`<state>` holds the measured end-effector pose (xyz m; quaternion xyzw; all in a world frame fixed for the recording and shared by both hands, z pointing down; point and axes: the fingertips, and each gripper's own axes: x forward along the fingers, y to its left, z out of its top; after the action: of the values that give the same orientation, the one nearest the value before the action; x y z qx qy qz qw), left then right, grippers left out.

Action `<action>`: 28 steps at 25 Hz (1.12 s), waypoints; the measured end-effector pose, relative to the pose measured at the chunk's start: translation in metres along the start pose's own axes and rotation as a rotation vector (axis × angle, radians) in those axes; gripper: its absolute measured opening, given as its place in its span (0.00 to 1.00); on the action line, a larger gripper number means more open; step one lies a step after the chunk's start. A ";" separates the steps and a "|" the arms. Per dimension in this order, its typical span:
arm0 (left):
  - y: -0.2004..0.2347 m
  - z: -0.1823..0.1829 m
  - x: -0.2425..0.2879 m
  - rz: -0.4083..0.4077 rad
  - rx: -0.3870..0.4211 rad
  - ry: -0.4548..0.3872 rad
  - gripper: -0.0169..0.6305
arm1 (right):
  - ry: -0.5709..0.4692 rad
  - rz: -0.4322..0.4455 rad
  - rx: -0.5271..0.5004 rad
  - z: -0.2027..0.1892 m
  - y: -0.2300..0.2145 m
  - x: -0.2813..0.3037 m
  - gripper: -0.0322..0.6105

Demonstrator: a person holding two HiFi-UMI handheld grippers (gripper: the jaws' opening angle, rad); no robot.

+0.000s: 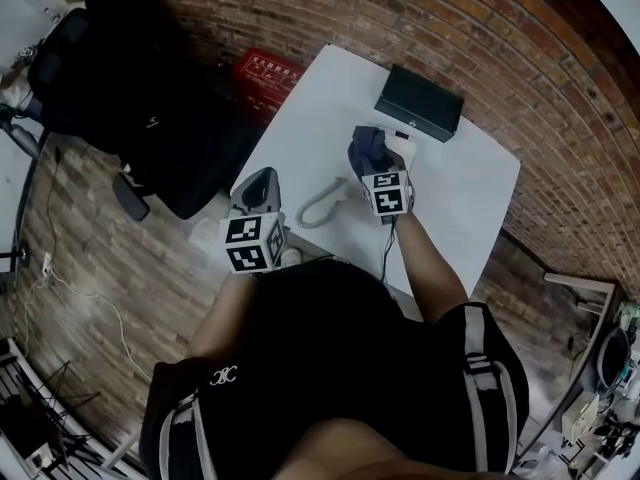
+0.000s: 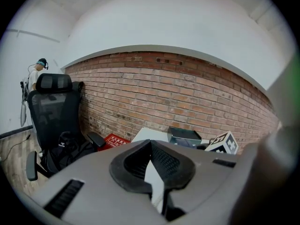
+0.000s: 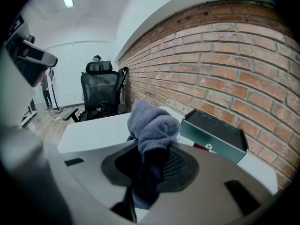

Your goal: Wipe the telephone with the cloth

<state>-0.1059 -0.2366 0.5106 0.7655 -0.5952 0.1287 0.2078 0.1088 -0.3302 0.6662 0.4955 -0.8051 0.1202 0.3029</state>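
- head view: the telephone [image 1: 318, 206] lies on the white table [image 1: 300, 128] toward its near edge. its pale curved handset shows just left of the right tongs [image 1: 378, 163], and the tongs and the marker cube cover the rest of it.
- the cloth [image 1: 368, 148] hangs bunched from the right tongs, over the telephone. i cannot tell from here whether it touches.
- a dark box [image 1: 420, 101] sits at the far edge. the left tongs [image 1: 260, 190] hang off the near left corner, apart from the telephone.
- left gripper view: the left tongs [image 2: 151, 159] show only a narrow gap with nothing in it, and pale table [image 2: 150, 134] shows through. the box [image 2: 184, 136] stands beyond.
- right gripper view: the right tongs [image 3: 150, 170] are clamped on the cloth [image 3: 152, 125], a soft blue-grey wad standing up past the tips.
- handling, as a judgement: the cloth is light and limp, so the hold deep in the fold suits it, with the loose wad left free to do the wiping.
- the telephone looks like hard, smooth plastic and fairly light. it could slide or the handset could roll under a push, so the left tongs would best steady it at the handset's middle or the body's edge.
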 end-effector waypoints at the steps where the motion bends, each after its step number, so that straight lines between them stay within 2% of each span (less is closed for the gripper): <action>1: -0.001 0.001 0.001 -0.005 0.001 0.000 0.03 | 0.001 0.006 0.000 -0.002 0.004 -0.003 0.16; 9: -0.012 0.004 0.011 -0.050 0.022 0.001 0.03 | 0.018 0.043 -0.005 -0.021 0.029 -0.022 0.17; 17: -0.017 0.002 0.010 -0.067 0.028 0.007 0.03 | 0.045 0.076 -0.042 -0.045 0.052 -0.031 0.17; 28: -0.022 -0.004 0.005 -0.087 0.033 0.017 0.03 | 0.089 0.111 -0.031 -0.061 0.069 -0.042 0.17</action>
<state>-0.0830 -0.2345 0.5124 0.7931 -0.5572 0.1358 0.2054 0.0847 -0.2365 0.6958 0.4397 -0.8187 0.1463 0.3391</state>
